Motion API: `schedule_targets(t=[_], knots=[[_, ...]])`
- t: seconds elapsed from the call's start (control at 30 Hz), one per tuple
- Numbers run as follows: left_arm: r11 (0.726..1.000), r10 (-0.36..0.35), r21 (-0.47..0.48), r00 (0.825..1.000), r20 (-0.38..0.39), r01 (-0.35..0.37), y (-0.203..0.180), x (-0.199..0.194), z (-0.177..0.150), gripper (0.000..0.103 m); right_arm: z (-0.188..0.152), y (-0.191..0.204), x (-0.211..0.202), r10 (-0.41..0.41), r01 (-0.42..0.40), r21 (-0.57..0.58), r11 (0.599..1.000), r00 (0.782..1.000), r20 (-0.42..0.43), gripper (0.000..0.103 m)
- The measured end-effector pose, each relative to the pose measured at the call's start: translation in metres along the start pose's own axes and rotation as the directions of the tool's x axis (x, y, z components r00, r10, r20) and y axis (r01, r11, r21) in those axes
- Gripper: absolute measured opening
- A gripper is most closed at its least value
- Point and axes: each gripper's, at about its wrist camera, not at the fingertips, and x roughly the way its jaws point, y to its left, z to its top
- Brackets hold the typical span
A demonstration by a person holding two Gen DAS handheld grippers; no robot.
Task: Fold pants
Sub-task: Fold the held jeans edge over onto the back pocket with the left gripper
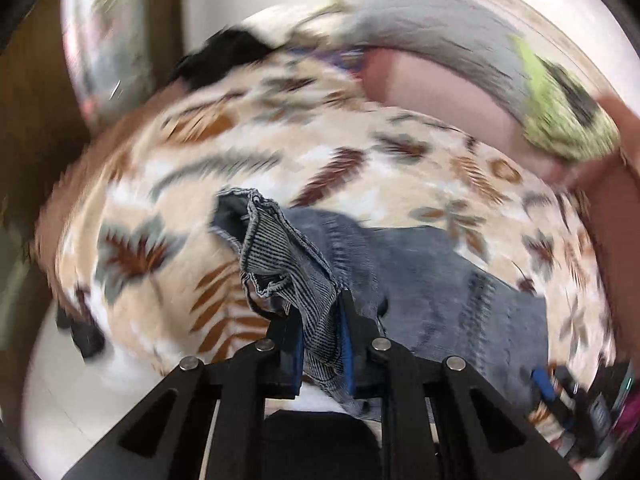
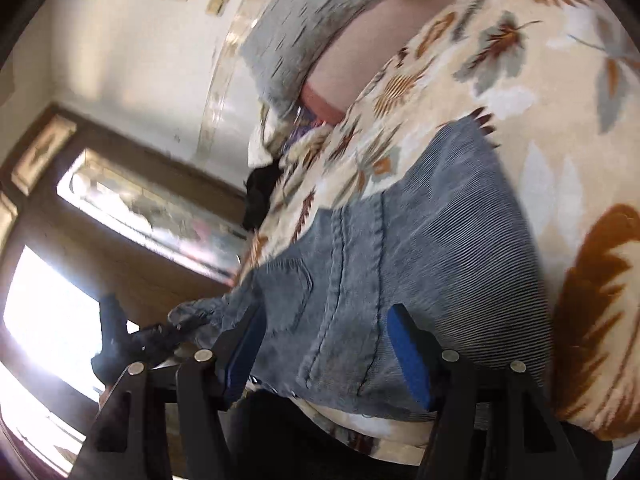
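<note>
Left wrist view: looks forward and down along fingers, close above leaf-print blanket (image 1: 192, 176), horizon roughly level. Right wrist view: rolled strongly sideways, very near fabric, wall at left. Both views share denim pants (image 1: 440, 280) (image 2: 420, 248), blanket (image 2: 540, 80), grey pillow (image 1: 432, 20) (image 2: 296, 36).

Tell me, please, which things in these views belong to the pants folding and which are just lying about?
Job:
denim pants
left gripper, shut on the pants
right gripper, open around the pants
leaf-print blanket beneath

Lying about:
grey pillow
green cloth
black item
</note>
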Motion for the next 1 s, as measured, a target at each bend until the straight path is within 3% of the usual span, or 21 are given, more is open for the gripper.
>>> schedule_targets(t=[0.1, 0.23, 0.33, 0.37, 0.43, 0.53, 0.57, 0.6, 0.67, 0.77, 0.83, 0.87, 1.0], knots=[[0.989, -0.026, 0.147, 0.999, 0.035, 0.02, -0.047, -0.017, 0.003, 0.016, 0.009, -0.002, -0.021, -0.027, 0.028, -0.011, 1.0, 0.997, 0.067, 0.067], [0.945, -0.092, 0.318, 0.995, 0.043, 0.074, -0.111, -0.03, -0.001, 0.015, 0.021, -0.012, -0.055, -0.045, 0.042, 0.022, 0.999, 0.986, 0.161, 0.067], [0.884, -0.152, 0.448, 0.988, 0.008, 0.133, -0.167, -0.033, -0.016, 0.013, 0.026, -0.019, -0.082, -0.063, 0.058, 0.03, 0.998, 0.972, 0.226, 0.067], [0.85, -0.176, 0.502, 0.984, -0.015, 0.16, -0.19, -0.032, -0.027, 0.012, 0.028, -0.022, -0.09, -0.067, 0.06, 0.036, 0.998, 0.968, 0.243, 0.067], [0.805, -0.206, 0.557, 0.977, -0.057, 0.202, -0.22, -0.028, -0.044, 0.012, 0.03, -0.028, -0.105, -0.087, 0.076, 0.051, 0.996, 0.956, 0.279, 0.067], [0.715, -0.24, 0.64, 0.958, -0.154, 0.282, -0.265, -0.009, -0.078, 0.012, 0.036, -0.036, -0.124, -0.122, 0.108, 0.063, 0.992, 0.942, 0.312, 0.067], [0.701, -0.231, 0.648, 0.954, -0.189, 0.298, -0.274, 0.003, -0.086, 0.012, 0.037, -0.039, -0.13, -0.133, 0.114, 0.076, 0.991, 0.938, 0.321, 0.067], [0.712, -0.223, 0.632, 0.952, -0.211, 0.307, -0.275, 0.01, -0.088, 0.012, 0.038, -0.042, -0.134, -0.136, 0.113, 0.087, 0.99, 0.936, 0.325, 0.067], [0.745, -0.261, 0.557, 0.929, -0.263, 0.367, -0.263, 0.017, -0.083, 0.012, 0.039, -0.043, -0.143, -0.144, 0.119, 0.096, 0.988, 0.934, 0.327, 0.067], [0.772, -0.33, 0.489, 0.913, -0.239, 0.407, -0.231, 0.001, -0.067, 0.013, 0.042, -0.035, -0.142, -0.172, 0.163, 0.055, 0.985, 0.934, 0.314, 0.067], [0.795, -0.34, 0.468, 0.922, -0.183, 0.386, -0.211, -0.008, -0.055, 0.019, 0.046, -0.028, -0.135, -0.178, 0.175, 0.037, 0.984, 0.939, 0.293, 0.067], [0.816, -0.324, 0.457, 0.935, -0.144, 0.353, -0.195, -0.012, -0.047, 0.026, 0.05, -0.023, -0.126, -0.189, 0.188, 0.029, 0.982, 0.944, 0.271, 0.067], [0.88, -0.215, 0.418, 0.974, -0.076, 0.227, -0.157, -0.002, -0.034, 0.031, 0.064, 0.011, -0.075, -0.227, 0.239, -0.073, 0.968, 0.962, 0.15, 0.067]])
